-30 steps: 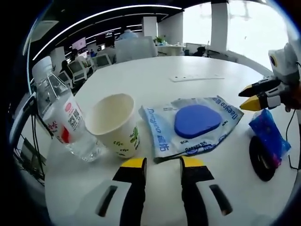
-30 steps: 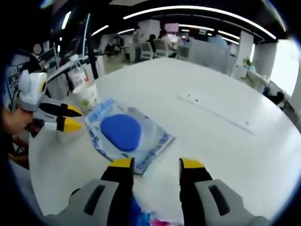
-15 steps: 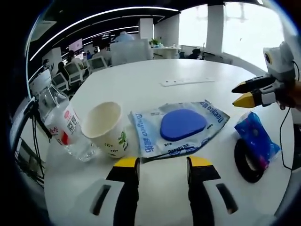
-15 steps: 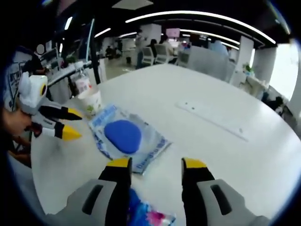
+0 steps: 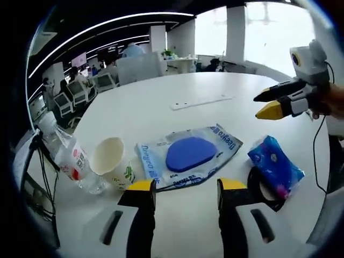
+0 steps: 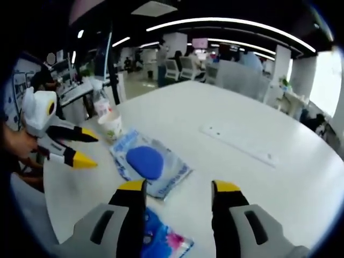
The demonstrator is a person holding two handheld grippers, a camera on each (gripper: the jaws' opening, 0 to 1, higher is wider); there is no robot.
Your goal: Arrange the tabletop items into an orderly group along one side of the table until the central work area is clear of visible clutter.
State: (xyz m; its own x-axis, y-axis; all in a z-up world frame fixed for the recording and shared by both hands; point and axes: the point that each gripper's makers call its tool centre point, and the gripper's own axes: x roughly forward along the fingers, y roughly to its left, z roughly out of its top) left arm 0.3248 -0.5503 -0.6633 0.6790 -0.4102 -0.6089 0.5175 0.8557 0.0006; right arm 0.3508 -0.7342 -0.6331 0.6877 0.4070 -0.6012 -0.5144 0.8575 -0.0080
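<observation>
On the white table (image 5: 161, 102) a bottle (image 5: 72, 161), a paper cup (image 5: 110, 161), a clear pouch (image 5: 185, 156) with a blue pad, a blue packet (image 5: 274, 164) and a black ring (image 5: 258, 185) lie in a row. The left gripper (image 5: 185, 185) hangs above the near edge, jaws apart and empty; the pouch lies just beyond its tips. The right gripper (image 6: 177, 186) is also spread and empty, the packet (image 6: 161, 239) between its jaws below, the pouch (image 6: 148, 164) ahead.
</observation>
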